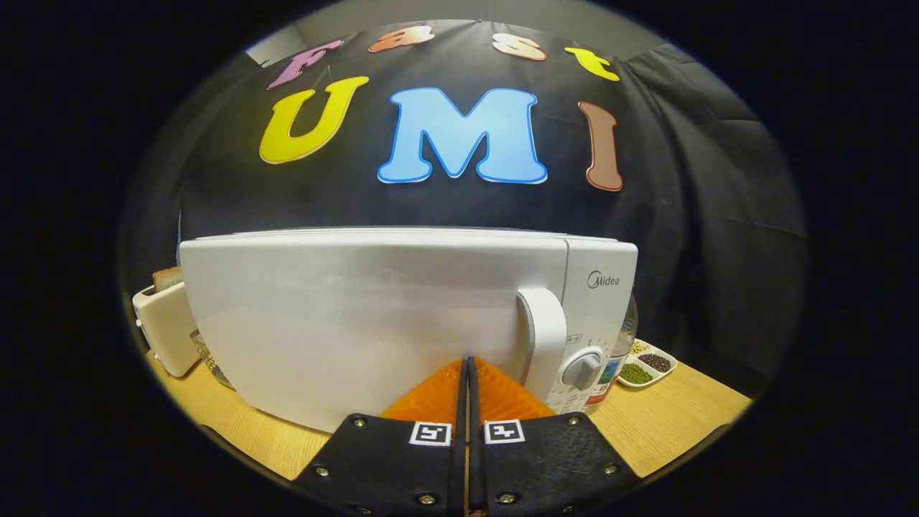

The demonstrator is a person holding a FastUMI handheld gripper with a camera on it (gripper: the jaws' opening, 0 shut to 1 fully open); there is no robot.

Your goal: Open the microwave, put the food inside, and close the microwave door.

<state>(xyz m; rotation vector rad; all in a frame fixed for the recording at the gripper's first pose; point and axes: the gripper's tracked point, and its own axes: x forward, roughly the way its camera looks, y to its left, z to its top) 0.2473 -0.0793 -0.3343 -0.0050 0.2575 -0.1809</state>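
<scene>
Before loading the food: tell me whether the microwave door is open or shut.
Shut: the microwave door lies flush with the control panel. The gripper, fingers together, points at it.

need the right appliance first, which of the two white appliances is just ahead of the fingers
The big white microwave, door closed, sits just ahead of the shut fingers. The small white toaster stands beyond its far side.

White microwave (373,323) with a grey dial (582,369), cream toaster (166,327), pale wood-grain table (660,424), and a white dish (648,364) of green, dark brown and tan seeds.
</scene>
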